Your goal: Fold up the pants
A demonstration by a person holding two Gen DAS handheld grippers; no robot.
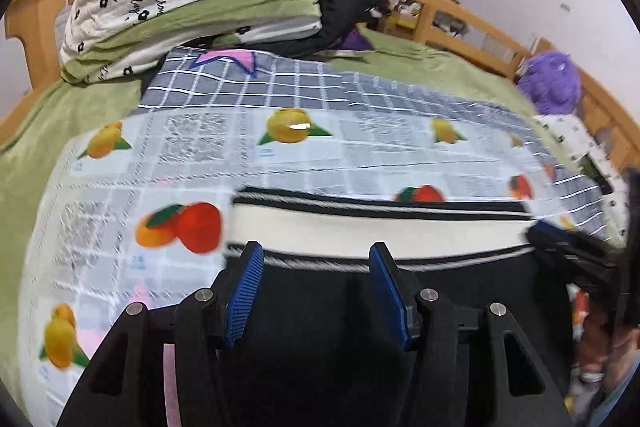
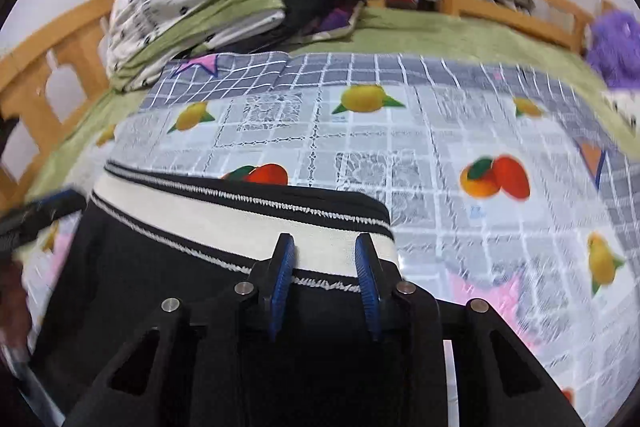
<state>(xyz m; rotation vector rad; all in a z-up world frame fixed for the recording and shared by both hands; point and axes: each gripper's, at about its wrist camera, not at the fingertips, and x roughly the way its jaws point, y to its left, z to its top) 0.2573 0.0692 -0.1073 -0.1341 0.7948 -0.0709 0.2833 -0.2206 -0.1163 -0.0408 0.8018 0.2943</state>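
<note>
Pants (image 1: 340, 307) lie under both grippers, waistband beyond the fingertips.

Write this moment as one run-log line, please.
step: fold pants | left tongs: open above waistband | right tongs: open at waistband | pants: flat on fruit-print cloth

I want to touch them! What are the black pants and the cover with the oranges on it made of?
The pants look like soft knitted cloth, matte black, with a stretchy-looking cream waistband edged in stitched stripes. The fruit cover looks like thin plastic sheeting: it is see-through in places and has a bright glint in the left wrist view, though blur leaves that uncertain.
</note>
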